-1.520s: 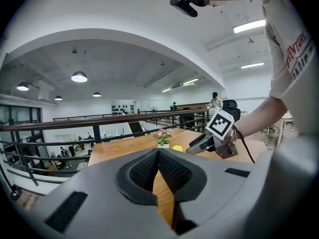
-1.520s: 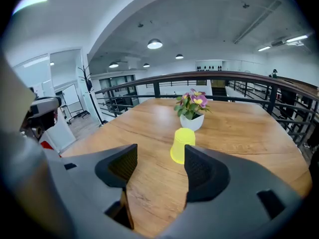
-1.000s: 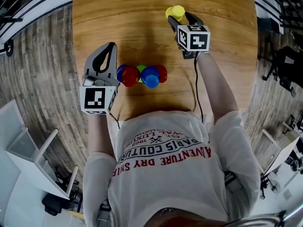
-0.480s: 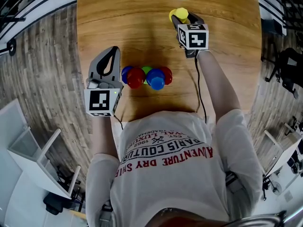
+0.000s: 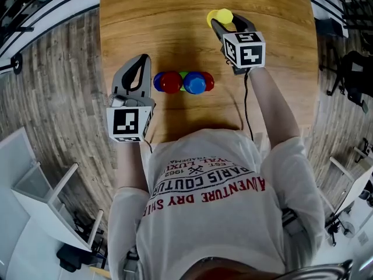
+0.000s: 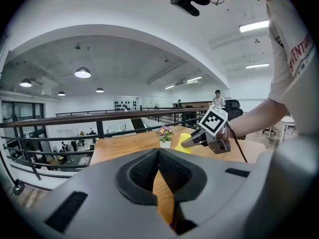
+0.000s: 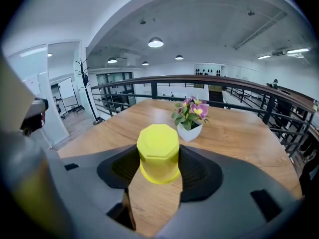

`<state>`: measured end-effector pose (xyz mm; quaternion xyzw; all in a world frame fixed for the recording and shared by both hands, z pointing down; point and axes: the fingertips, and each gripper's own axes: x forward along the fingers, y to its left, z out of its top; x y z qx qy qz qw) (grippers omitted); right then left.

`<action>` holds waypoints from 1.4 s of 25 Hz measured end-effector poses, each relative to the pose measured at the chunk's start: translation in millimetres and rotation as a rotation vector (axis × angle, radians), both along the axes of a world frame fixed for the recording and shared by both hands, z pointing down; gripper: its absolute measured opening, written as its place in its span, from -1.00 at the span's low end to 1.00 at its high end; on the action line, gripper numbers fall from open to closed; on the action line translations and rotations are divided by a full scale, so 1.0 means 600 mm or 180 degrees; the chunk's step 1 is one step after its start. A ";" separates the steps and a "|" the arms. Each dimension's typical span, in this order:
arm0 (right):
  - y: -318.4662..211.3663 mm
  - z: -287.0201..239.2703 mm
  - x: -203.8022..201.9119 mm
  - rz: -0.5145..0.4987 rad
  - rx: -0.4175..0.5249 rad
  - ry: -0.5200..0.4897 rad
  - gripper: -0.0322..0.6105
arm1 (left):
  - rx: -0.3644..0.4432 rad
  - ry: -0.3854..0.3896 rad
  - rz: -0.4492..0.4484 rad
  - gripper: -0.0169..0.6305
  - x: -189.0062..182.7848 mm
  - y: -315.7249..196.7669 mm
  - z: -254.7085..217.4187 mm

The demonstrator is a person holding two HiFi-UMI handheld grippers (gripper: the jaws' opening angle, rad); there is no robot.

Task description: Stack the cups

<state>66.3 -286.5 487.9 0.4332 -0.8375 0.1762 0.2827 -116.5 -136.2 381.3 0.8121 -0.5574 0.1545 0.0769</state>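
— Where's the yellow cup?
— Upside down between the jaws of the right gripper, over the far side of the table. Those jaws have just been closing, and both pads press on its sides.
— And the left gripper?
— Clenched on nothing, tips together, just left of the other cups.
— How do those lie?
— In a tight row mid-table: blue, red, green, blue, red, touching one another and well apart from the yellow one.
— Anything else?
— A potted plant stands just beyond the yellow cup.
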 end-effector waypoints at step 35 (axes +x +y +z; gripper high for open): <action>0.357 -0.143 -0.146 -0.0733 -0.0162 0.0050 -0.11 | 0.0165 0.0171 0.0458 -0.90 -0.052 0.197 -0.033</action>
